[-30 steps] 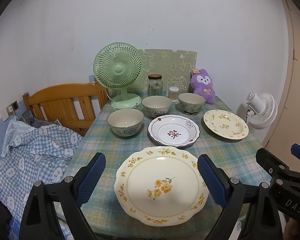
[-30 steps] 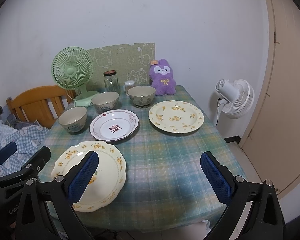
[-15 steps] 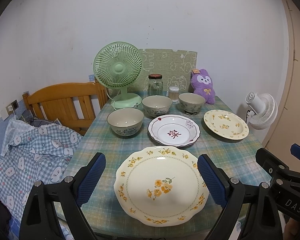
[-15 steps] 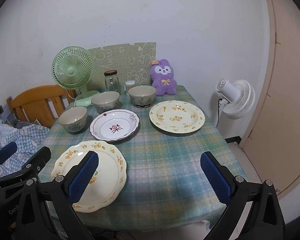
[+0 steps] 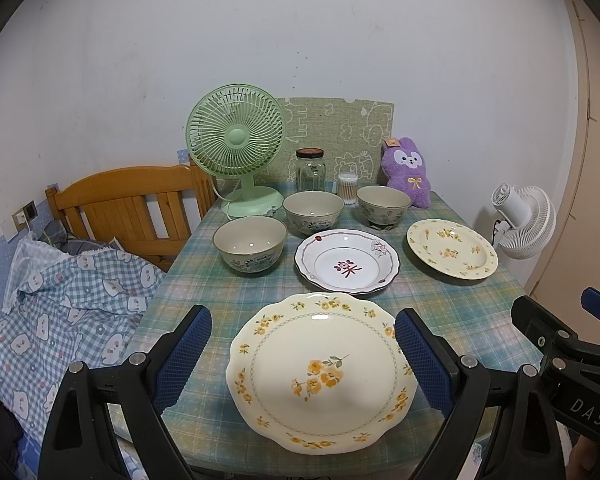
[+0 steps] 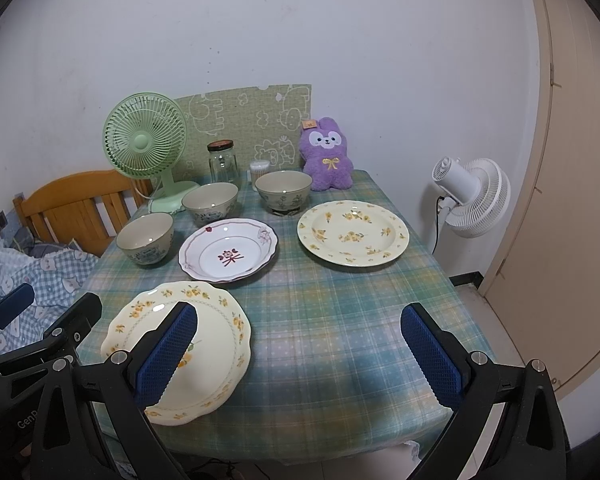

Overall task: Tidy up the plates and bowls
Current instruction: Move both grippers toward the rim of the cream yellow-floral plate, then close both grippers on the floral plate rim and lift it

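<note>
Flanking a scalloped glossy plate, claws gape.

Plaid-clothed table, three plates, three bowls, green fan (rear), jar, purple plush

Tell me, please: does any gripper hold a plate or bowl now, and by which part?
Nothing is held. The left gripper and the right gripper are both open, their fingers touching no dish.

Left gripper spread wide at bottom of frame, fingers flanking large yellow-flowered plate without contact. Mid-frame on the table: red-patterned plate, three bowls; smaller yellow plate at right.
</note>
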Action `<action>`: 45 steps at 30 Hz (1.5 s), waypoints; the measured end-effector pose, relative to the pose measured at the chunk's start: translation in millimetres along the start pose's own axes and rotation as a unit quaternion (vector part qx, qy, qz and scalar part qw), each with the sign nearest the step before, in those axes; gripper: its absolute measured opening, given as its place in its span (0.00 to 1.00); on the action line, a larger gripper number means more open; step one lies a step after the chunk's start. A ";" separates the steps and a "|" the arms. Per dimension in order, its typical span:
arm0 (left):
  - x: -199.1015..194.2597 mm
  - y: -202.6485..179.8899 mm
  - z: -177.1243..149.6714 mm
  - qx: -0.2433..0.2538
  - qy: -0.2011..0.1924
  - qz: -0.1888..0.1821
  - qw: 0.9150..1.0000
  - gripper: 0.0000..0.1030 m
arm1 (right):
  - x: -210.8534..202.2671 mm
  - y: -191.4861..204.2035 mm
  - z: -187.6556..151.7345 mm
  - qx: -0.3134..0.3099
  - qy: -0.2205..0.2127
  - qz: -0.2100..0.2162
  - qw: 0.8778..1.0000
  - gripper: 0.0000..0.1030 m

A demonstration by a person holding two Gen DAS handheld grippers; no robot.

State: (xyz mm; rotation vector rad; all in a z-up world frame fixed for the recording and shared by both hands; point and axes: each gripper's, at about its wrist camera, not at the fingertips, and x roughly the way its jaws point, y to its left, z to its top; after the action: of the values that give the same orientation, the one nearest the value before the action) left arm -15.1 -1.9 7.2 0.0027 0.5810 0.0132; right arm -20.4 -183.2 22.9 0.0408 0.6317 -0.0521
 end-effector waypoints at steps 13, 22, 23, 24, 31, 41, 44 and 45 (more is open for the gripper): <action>1.8 -0.5 -0.7 0.001 0.005 -0.005 1.000 0.87 | 1.2 3.4 1.3 -0.003 0.005 0.003 1.000 0.99; 19.8 8.3 8.8 0.001 0.029 0.004 1.000 0.83 | 21.2 17.6 14.3 -0.007 0.030 0.013 0.999 0.93; 24.7 10.5 9.5 0.000 0.036 0.005 0.999 0.83 | 24.7 20.1 14.6 -0.009 0.034 0.013 0.999 0.93; 29.2 12.4 9.8 0.000 0.041 0.004 0.999 0.82 | 29.1 23.1 15.4 -0.010 0.038 0.014 0.999 0.93; 66.6 22.7 10.6 0.007 0.079 0.008 0.997 0.77 | 69.1 45.1 18.5 -0.015 0.078 0.020 0.997 0.86; 127.6 42.7 -6.1 0.002 0.155 0.008 0.988 0.72 | 133.3 75.6 2.6 -0.023 0.151 0.014 0.988 0.80; 144.3 46.3 -16.0 -0.001 0.180 0.004 0.984 0.71 | 152.3 81.7 -7.2 -0.024 0.179 0.008 0.984 0.79; 149.3 47.6 -18.8 -0.002 0.189 0.002 0.982 0.71 | 156.5 82.6 -9.4 -0.024 0.184 0.006 0.983 0.78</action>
State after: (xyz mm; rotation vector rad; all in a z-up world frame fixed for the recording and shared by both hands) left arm 98.9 47.6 -90.1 -0.0038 0.9602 0.0184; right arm 105.2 -106.0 -75.3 0.0081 1.0031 -0.0166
